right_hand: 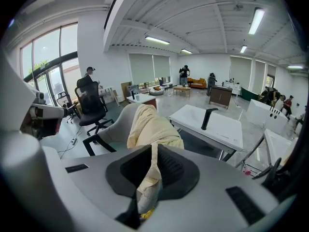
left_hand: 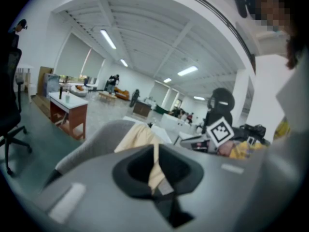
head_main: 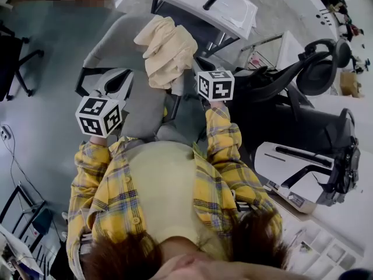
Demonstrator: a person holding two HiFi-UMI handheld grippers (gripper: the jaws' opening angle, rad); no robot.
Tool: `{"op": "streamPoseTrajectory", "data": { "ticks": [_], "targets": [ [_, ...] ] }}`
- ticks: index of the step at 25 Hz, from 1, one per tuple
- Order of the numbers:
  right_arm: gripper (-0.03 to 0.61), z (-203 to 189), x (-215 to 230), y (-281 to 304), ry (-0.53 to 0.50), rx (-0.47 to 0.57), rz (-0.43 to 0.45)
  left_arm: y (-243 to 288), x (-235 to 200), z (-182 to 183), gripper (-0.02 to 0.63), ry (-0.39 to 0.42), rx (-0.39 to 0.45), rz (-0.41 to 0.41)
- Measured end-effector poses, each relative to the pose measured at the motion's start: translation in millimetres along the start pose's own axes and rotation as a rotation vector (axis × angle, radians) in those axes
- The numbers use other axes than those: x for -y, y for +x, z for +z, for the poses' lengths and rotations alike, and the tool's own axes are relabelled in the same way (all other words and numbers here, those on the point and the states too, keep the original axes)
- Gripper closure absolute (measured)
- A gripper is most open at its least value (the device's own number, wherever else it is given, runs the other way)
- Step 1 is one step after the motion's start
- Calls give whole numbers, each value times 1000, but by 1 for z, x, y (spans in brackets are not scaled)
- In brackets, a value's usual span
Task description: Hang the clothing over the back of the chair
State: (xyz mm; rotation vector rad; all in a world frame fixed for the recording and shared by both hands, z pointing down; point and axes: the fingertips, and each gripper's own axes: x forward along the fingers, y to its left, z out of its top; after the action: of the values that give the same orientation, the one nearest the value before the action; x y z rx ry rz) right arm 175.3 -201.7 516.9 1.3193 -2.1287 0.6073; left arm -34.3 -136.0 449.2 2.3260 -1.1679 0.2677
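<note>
A cream garment [head_main: 166, 48] lies bunched over the top of a grey armchair's back [head_main: 111, 45]. My left gripper [head_main: 123, 80] sits at the chair's left side, below the garment. In the left gripper view its jaws [left_hand: 155, 174] are shut on a thin strip of the cream garment [left_hand: 137, 137]. My right gripper [head_main: 195, 69] is at the garment's lower right edge. In the right gripper view a bunched fold of the garment [right_hand: 152, 127] runs down between its jaws [right_hand: 148, 180], which are shut on it. The grey chair [right_hand: 116, 124] stands just behind.
A white table [head_main: 210, 4] with a black handle-like object stands behind the chair. Black office chairs stand at the right [head_main: 303, 92] and far left [head_main: 11, 57]. A white desk [head_main: 291, 174] holding a headset is at the lower right. Several people stand far off in the hall.
</note>
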Motion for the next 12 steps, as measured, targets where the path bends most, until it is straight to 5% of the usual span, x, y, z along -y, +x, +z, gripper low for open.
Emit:
{"op": "streamPoseTrajectory", "data": {
  "ticks": [12],
  "targets": [
    [555, -1, -30, -20, 40, 42, 34, -19, -7, -10, 601, 2, -14, 32]
  ]
}}
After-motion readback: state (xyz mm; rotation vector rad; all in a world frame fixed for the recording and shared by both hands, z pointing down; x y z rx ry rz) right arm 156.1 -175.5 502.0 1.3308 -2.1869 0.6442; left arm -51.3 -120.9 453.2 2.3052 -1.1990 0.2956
